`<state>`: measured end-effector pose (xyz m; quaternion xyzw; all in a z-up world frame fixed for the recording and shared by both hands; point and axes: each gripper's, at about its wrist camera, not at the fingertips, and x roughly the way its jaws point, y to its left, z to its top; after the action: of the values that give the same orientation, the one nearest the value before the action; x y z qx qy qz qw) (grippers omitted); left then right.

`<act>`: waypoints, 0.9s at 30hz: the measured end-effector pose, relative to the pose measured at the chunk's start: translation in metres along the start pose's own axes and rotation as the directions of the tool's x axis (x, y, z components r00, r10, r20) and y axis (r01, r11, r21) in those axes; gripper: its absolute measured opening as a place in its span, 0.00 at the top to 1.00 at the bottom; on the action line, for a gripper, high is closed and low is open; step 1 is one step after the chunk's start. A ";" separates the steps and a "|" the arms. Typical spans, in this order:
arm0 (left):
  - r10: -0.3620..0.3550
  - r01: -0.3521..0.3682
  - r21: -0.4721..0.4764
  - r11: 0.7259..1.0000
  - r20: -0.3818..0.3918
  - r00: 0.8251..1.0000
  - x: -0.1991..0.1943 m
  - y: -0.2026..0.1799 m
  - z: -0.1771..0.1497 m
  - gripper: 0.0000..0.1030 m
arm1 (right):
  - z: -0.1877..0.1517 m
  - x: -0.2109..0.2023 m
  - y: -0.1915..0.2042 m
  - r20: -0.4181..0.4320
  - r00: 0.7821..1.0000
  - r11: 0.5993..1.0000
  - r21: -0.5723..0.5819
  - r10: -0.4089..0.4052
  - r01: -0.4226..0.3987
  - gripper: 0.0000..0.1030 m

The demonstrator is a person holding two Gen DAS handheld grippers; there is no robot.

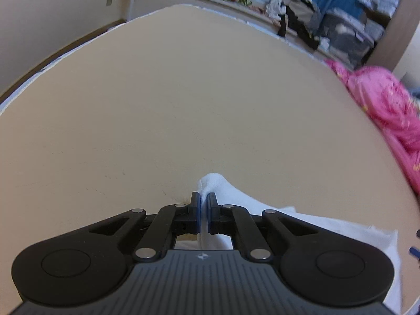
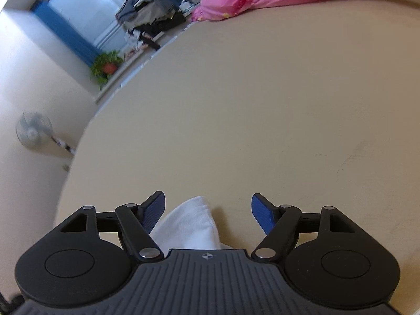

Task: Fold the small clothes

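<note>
On the beige bed sheet [image 1: 183,105], I am pinching the small white soft cloth [image 1: 225,191] with my left hand-held gripper [image 1: 204,199]; my right hand-held gripper [image 2: 207,204] is standing spread, holding nothing, so the thin fold may slip out.

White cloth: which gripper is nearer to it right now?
Left. The left gripper has its jaws shut on a raised corner of the white cloth. The right gripper has its jaws wide open either side of another corner, not touching.

Right gripper [image 2: 208,208] wide open — white cloth [image 2: 189,225] between its fingers.
</note>
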<state>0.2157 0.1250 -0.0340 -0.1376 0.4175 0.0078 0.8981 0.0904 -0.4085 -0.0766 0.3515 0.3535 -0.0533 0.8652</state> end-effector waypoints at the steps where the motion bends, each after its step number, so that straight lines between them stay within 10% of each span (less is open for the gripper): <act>1: 0.000 0.000 0.009 1.000 -0.014 1.000 0.003 -0.002 -0.001 0.95 | -0.003 -0.001 0.001 -0.009 1.000 1.000 -0.024 -0.007 0.006 0.29; 7: -0.040 0.034 -0.067 0.997 -0.088 0.995 0.018 0.007 0.000 0.74 | -0.014 0.031 0.023 -0.105 0.992 0.984 -0.170 -0.069 0.051 0.38; 13: -0.016 0.013 -0.044 0.999 -0.060 0.998 0.016 0.011 0.002 0.95 | -0.024 0.046 0.037 -0.133 0.985 0.961 -0.270 -0.106 0.067 0.95; 18: -0.006 0.005 0.007 1.000 0.118 0.993 -0.012 -0.006 0.006 0.96 | -0.014 0.002 0.059 0.193 0.980 0.960 -0.281 0.040 0.017 0.97; 24: 0.042 -0.042 -0.030 0.999 0.009 0.999 -0.001 0.000 0.003 0.88 | -0.018 0.029 0.061 0.055 0.993 0.956 -0.270 -0.102 0.113 0.90; 27: 0.022 -0.021 -0.009 1.000 0.011 1.000 -0.023 0.003 -0.006 0.69 | -0.018 0.008 0.059 0.070 0.994 0.955 -0.281 -0.083 0.100 0.69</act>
<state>0.1960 0.1289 -0.0207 -0.1372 0.4140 0.0201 0.8997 0.1058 -0.3512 -0.0571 0.2054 0.3484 -0.0520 0.9131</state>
